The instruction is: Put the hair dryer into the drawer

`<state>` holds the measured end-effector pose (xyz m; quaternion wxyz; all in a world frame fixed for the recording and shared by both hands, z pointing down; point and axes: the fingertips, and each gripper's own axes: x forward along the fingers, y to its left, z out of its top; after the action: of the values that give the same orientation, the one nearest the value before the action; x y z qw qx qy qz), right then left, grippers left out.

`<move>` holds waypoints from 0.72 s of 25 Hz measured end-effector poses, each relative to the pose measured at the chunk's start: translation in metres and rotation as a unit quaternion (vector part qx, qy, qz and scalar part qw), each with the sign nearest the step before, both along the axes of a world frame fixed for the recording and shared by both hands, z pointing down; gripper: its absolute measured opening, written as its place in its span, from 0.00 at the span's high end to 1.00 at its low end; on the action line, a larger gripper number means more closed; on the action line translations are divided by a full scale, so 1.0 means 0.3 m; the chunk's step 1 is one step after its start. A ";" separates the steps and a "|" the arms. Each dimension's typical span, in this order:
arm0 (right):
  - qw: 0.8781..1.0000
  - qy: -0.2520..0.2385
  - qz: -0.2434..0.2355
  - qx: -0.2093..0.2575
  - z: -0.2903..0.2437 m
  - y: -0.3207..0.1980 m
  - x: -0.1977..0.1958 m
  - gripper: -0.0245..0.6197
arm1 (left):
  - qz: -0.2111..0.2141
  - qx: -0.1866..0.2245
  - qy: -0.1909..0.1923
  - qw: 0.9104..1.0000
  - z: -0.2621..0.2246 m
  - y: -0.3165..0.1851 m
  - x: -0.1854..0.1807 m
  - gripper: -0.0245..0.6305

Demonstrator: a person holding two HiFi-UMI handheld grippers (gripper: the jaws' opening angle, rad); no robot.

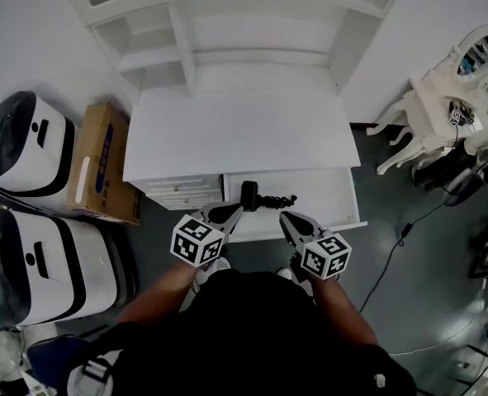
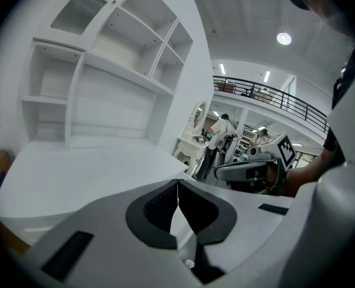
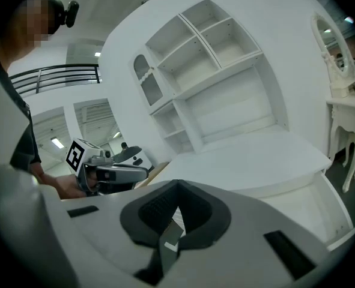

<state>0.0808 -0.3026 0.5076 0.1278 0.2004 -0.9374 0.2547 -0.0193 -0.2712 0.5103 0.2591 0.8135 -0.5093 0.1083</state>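
Currently: hair dryer in open drawer; left gripper, right gripper both closed, empty. I should push the drawer front squarely, keeping the cord inside.

Left gripper: jaws pressed together, nothing between them. Right gripper: likewise closed and empty. Both forearms extended forward, tips angled toward each other.

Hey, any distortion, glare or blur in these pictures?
Head view: sharp, evenly lit; the white desk nearly washes out, the dark hair dryer stands out. Both gripper views: strong fisheye bends the shelves, corners go black. Left gripper view: a ceiling lamp glares.
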 end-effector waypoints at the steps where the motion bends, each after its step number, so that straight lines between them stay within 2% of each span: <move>1: 1.000 -0.002 -0.001 0.001 -0.006 -0.006 0.019 0.92 | -0.003 0.000 0.000 1.000 -0.001 -0.002 0.019 0.95; 8: 1.000 -0.006 -0.005 0.009 -0.022 -0.036 0.124 0.92 | -0.013 -0.001 -0.005 1.000 -0.005 -0.001 0.134 0.95; 18: 1.000 -0.006 -0.005 -0.002 0.017 -0.016 0.163 0.92 | -0.010 -0.005 -0.017 1.000 0.000 0.027 0.170 0.95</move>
<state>0.1298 -0.3074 0.5127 0.1233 0.1942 -0.9385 0.2575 0.0318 -0.2632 0.5104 0.2554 0.8050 -0.5212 0.1226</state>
